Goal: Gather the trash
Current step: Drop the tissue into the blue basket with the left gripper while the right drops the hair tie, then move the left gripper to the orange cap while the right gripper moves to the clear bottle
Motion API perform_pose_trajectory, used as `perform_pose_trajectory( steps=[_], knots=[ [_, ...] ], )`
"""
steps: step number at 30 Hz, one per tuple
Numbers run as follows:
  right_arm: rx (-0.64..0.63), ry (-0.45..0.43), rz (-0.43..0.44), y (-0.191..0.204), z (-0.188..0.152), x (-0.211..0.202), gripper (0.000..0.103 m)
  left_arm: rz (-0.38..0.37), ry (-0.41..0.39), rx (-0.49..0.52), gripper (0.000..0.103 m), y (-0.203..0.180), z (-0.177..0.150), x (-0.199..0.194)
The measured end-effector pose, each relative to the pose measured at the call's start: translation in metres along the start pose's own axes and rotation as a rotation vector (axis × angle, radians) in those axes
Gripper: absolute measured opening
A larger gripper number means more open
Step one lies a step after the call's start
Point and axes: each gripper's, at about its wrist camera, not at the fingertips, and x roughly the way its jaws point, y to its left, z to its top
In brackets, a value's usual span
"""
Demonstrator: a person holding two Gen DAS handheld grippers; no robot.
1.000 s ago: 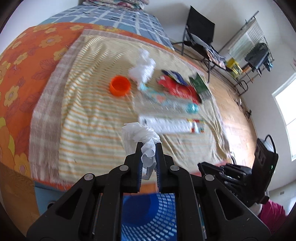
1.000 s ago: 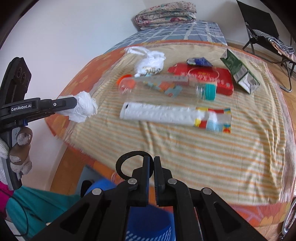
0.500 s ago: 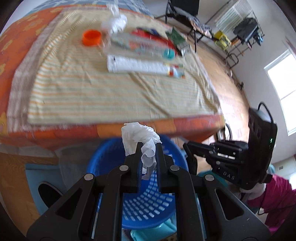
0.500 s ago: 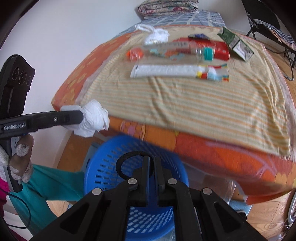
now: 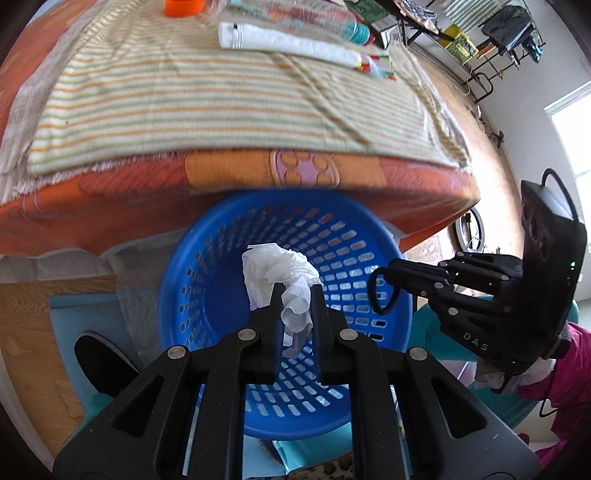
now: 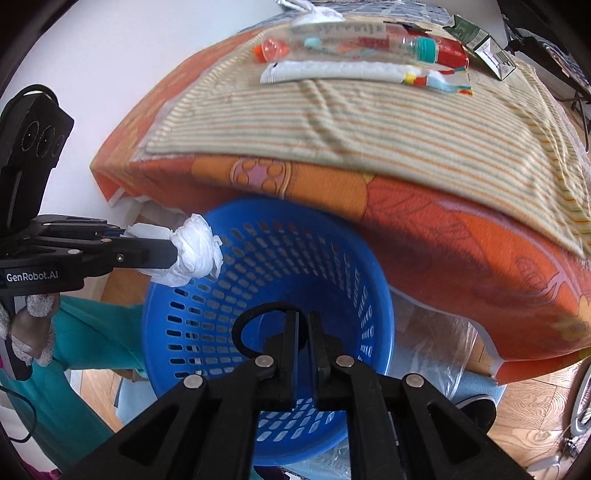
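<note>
**Clerk:** Nearest items first, please.

**Gripper-holder:** Item one: my left gripper (image 5: 294, 291), jaws nearly together, clamped on a crumpled white tissue (image 5: 275, 275) that sticks up past the tips. Item two: my right gripper (image 6: 303, 319), jaws all but closed, pinching a thin black ring (image 6: 246, 325) that loops out to the left of the tips.

**Clerk:** What lies under them?

**Gripper-holder:** Item three: a blue perforated plastic basket (image 6: 192, 332), round, on the floor against the foot of the bed. Both grippers hang over its open mouth; the tissue and the ring are both held above it.

**Clerk:** Farther out?

**Gripper-holder:** Item four: the bed edge in an orange flowered sheet (image 6: 424, 229), a striped cloth (image 5: 184, 92) spread over it. Item five, at the cloth's far end: a long white wrapper (image 6: 332, 70), a clear bottle with a teal cap (image 6: 426, 46), an orange cap (image 5: 183, 5), a red packet (image 6: 448, 53), a green carton (image 6: 480, 40), more white tissue (image 6: 314, 11).
</note>
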Motion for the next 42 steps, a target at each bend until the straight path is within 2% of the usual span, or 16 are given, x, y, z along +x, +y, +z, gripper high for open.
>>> perform_pose_trajectory(
  steps=[3,5,6,7,9,13,15,19,29,42],
  knots=[
    [-0.004,0.009,-0.004,0.002,-0.003,0.003,0.006,0.011,0.011,0.005,0.01,0.001,-0.002,0.004],
    [-0.001,0.01,-0.006,0.002,-0.004,0.004,0.024,0.021,0.019,0.008,0.011,0.0,-0.001,0.007],
    [0.002,0.007,-0.003,0.002,-0.004,0.003,0.034,0.026,0.025,0.006,0.018,-0.001,0.001,0.01],
    [0.003,0.007,-0.006,0.002,-0.004,0.003,0.034,0.028,0.027,0.003,0.029,0.0,0.001,0.011],
    [0.003,0.008,-0.008,0.002,-0.003,0.004,0.037,0.033,0.023,-0.007,0.041,0.002,0.001,0.012],
    [0.009,0.003,-0.016,0.001,-0.002,0.003,0.06,0.038,0.02,-0.019,0.041,0.005,0.004,0.012],
    [0.008,0.003,-0.02,0.001,-0.002,0.003,0.064,0.037,0.021,-0.026,0.043,0.006,0.006,0.012],
    [0.01,0.001,-0.03,0.0,-0.001,0.003,0.074,0.039,0.007,-0.03,0.058,0.007,0.008,0.008],
    [0.034,-0.007,-0.036,-0.004,0.005,0.0,0.085,0.036,-0.028,-0.048,0.059,0.009,0.019,-0.004],
    [0.104,-0.111,-0.027,-0.025,0.029,-0.029,0.087,0.057,-0.168,-0.014,0.059,0.004,0.062,-0.041]
  ],
)
